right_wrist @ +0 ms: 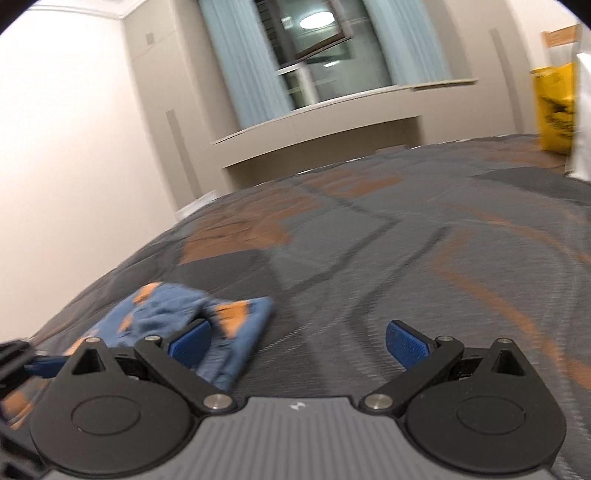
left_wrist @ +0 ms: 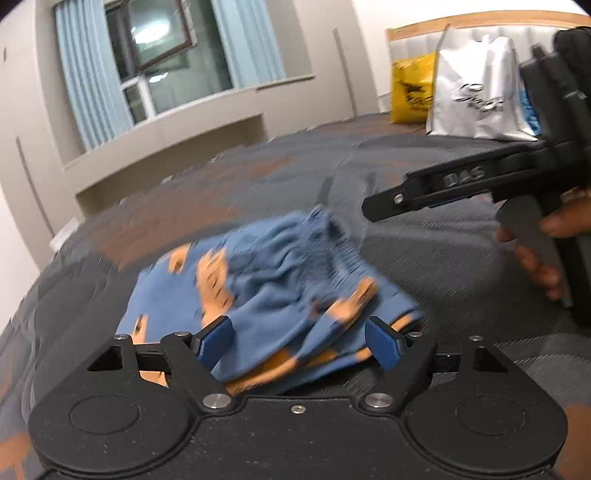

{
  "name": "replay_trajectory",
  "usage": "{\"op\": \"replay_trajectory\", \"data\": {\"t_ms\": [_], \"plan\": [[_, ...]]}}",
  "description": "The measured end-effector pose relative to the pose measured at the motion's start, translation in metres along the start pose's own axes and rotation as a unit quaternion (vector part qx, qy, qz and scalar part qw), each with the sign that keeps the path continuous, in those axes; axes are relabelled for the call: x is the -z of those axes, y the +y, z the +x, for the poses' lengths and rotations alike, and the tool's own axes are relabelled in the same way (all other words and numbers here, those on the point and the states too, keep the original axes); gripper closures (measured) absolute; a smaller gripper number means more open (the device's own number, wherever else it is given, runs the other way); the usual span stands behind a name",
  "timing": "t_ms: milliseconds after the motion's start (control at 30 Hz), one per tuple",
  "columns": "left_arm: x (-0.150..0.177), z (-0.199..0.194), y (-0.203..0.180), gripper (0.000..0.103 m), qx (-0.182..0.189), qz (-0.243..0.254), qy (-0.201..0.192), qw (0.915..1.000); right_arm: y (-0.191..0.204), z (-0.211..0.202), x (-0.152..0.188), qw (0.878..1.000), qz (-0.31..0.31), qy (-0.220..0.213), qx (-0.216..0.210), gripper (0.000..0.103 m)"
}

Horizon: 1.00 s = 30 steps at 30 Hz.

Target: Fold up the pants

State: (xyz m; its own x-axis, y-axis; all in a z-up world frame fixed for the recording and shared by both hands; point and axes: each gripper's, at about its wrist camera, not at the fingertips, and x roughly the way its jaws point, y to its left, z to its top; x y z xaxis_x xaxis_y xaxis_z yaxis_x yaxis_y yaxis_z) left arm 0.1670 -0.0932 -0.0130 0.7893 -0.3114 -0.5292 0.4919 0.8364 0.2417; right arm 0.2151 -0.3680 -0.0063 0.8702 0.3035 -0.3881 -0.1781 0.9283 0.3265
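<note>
Over on the left a window (left_wrist: 155,55) with pale blue curtains (left_wrist: 92,81) sits above a beige ledge (left_wrist: 166,136). The bed cover (left_wrist: 424,266), grey with rust-orange patches, fills the middle of the room. Further right, against the headboard (left_wrist: 480,22), stand a yellow bag (left_wrist: 412,92) and a white bag (left_wrist: 480,92), the two just beside each other and well apart from the clothing.

The pants (left_wrist: 273,280) lie bunched on the cover, blue with orange shapes printed on them, heaped in soft folds rather than laid flat. Motion blur smears their edges.

The left gripper (left_wrist: 298,343) sits low at the near edge of the pants with its jaws spread wide, cloth lying between the blue pads (left_wrist: 382,347) but not pinched. Beyond and to the right, the right gripper (right_wrist: 298,345) hangs above the cover, held in a hand (left_wrist: 546,254); its jaws are also wide apart with nothing between them, its left finger just overlapping the pants' corner.
</note>
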Motion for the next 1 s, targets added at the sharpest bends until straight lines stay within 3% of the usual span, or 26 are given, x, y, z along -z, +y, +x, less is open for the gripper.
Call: {"op": "replay_trajectory", "data": {"t_ms": [167, 233, 333, 400, 433, 500, 567, 700, 833, 933, 1000], "plan": [[0.004, -0.004, 0.019, 0.03, 0.006, -0.03, -0.008, 0.9995, 0.019, 0.023, -0.005, 0.995, -0.038, 0.047, -0.085, 0.001], [0.005, -0.004, 0.019, 0.035, 0.012, -0.026, -0.008, 0.9996, 0.024, 0.032, -0.01, 0.992, -0.046, 0.053, -0.106, 0.007], [0.007, -0.003, 0.016, 0.051, 0.013, -0.015, -0.006, 0.9998, 0.023, 0.044, -0.016, 0.991, -0.028, 0.054, -0.121, 0.025], [0.009, -0.003, 0.015, 0.071, 0.014, -0.014, -0.004, 0.9998, 0.018, 0.049, -0.017, 0.989, 0.001, 0.061, -0.134, 0.047], [0.009, -0.003, 0.015, 0.075, 0.013, -0.014, -0.005, 0.9998, 0.015, 0.051, -0.016, 0.988, 0.012, 0.065, -0.138, 0.053], [0.007, -0.006, 0.016, 0.088, 0.014, -0.018, -0.009, 0.9997, 0.012, 0.052, -0.015, 0.987, 0.023, 0.067, -0.143, 0.077], [0.006, -0.011, 0.019, 0.091, 0.018, -0.027, -0.016, 0.9994, 0.008, 0.049, -0.016, 0.987, 0.03, 0.059, -0.145, 0.087], [0.002, -0.016, 0.016, 0.091, 0.031, -0.023, -0.02, 0.999, -0.002, 0.037, -0.018, 0.985, 0.059, 0.034, -0.158, 0.088], [0.012, -0.002, 0.011, 0.088, 0.037, -0.01, 0.004, 0.9992, -0.005, 0.039, -0.015, 0.989, 0.066, 0.048, -0.127, 0.088], [0.012, -0.007, 0.017, 0.068, 0.047, -0.032, -0.003, 0.9984, -0.005, 0.043, -0.012, 0.99, 0.065, 0.057, -0.114, 0.072], [0.011, -0.016, 0.024, 0.037, 0.042, -0.052, -0.016, 0.9976, -0.005, 0.04, -0.012, 0.991, 0.063, 0.048, -0.112, 0.059]]}}
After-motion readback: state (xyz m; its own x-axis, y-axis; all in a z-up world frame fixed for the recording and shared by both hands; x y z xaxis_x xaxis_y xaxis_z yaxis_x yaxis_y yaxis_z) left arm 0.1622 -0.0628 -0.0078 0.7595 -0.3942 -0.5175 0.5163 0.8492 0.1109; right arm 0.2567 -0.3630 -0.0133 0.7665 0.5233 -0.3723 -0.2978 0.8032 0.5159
